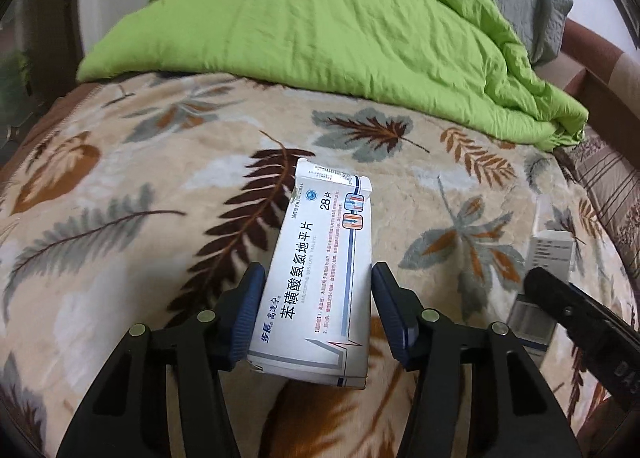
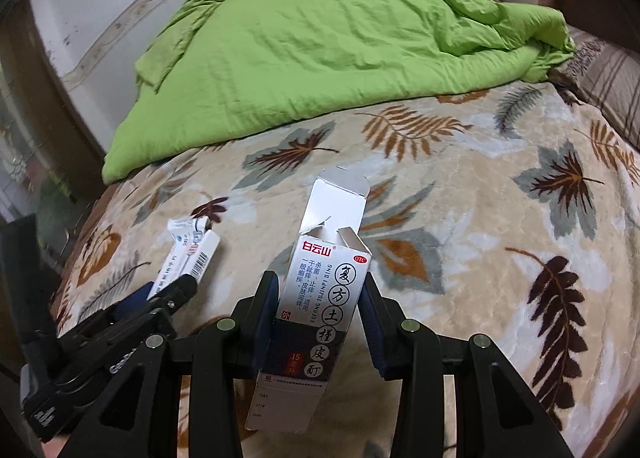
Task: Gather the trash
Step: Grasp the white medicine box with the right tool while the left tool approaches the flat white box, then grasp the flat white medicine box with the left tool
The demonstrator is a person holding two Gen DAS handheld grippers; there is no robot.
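While the left gripper (image 1: 318, 278) clamps its fingers on a white pill box (image 1: 320, 282) mid-frame and the right gripper (image 2: 320, 290) clamps an open-flapped carton (image 2: 320, 298) above the bed (image 1: 120, 258), thin cardboard could buckle and slip free.

Partly hidden behind the black right gripper (image 1: 560, 298): a blurred grey-white carton (image 1: 550, 254), print unreadable. Cut off at the top edge: crumpled lime-green quilt (image 1: 340, 17).
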